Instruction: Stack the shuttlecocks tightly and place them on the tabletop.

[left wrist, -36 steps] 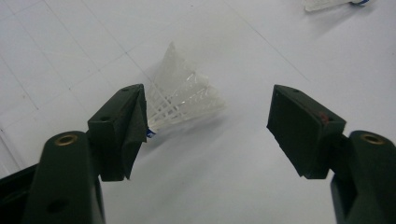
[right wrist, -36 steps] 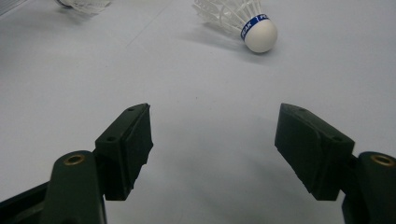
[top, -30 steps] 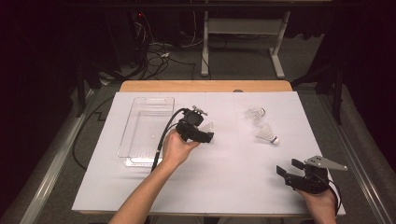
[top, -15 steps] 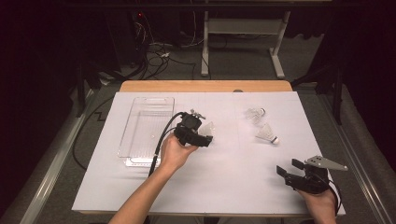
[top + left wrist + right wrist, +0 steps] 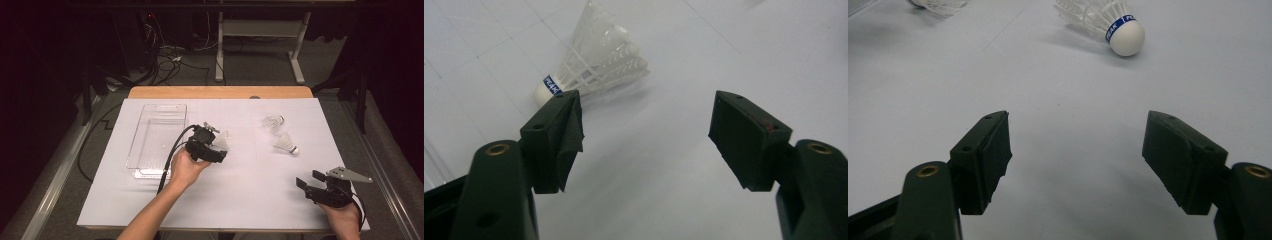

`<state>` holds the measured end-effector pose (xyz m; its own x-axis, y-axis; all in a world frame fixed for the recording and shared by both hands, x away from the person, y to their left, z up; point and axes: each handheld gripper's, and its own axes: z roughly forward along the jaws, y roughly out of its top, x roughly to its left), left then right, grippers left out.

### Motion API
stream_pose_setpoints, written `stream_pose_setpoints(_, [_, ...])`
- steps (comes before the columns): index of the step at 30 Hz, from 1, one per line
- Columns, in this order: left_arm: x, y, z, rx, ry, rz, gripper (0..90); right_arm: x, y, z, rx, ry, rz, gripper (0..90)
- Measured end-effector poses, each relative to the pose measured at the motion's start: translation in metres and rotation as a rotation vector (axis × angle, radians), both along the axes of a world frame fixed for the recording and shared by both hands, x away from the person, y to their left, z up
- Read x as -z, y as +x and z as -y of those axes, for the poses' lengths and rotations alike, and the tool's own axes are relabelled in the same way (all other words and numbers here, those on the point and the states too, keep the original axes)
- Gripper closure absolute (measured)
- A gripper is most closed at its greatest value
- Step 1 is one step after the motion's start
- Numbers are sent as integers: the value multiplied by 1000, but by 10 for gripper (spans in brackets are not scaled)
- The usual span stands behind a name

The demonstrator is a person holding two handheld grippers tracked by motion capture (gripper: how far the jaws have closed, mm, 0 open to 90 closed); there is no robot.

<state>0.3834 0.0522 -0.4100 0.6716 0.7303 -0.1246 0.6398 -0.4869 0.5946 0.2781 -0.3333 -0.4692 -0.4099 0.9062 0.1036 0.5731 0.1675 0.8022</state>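
A white shuttlecock (image 5: pixel 594 65) with a blue band lies on its side on the white table sheet, just beyond the left jaw of my left gripper (image 5: pixel 646 130); in the high view this shuttlecock (image 5: pixel 223 141) sits by the left gripper (image 5: pixel 212 152), which is open and holds nothing. Two more shuttlecocks (image 5: pixel 286 143) (image 5: pixel 273 121) lie at the right back. My right gripper (image 5: pixel 309 181) rests open near the front right edge, far short of the nearer shuttlecock (image 5: pixel 1105 20).
A clear plastic tray (image 5: pixel 158 141) stands at the left of the sheet, apparently with nothing in it. The left gripper's cable (image 5: pixel 172 152) runs over the tray's right rim. Beyond the table's wooden far edge (image 5: pixel 220 92) are table legs and floor cables.
My left gripper has slid a little toward the person and downward beside the shuttlecock. The right gripper has stayed put.
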Motion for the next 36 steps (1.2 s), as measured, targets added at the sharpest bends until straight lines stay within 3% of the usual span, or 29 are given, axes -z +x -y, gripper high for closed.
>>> stream_pose_setpoints(36, [10,-26,-1,39,4,-5,316,0,0,0,1,-1,-1,279])
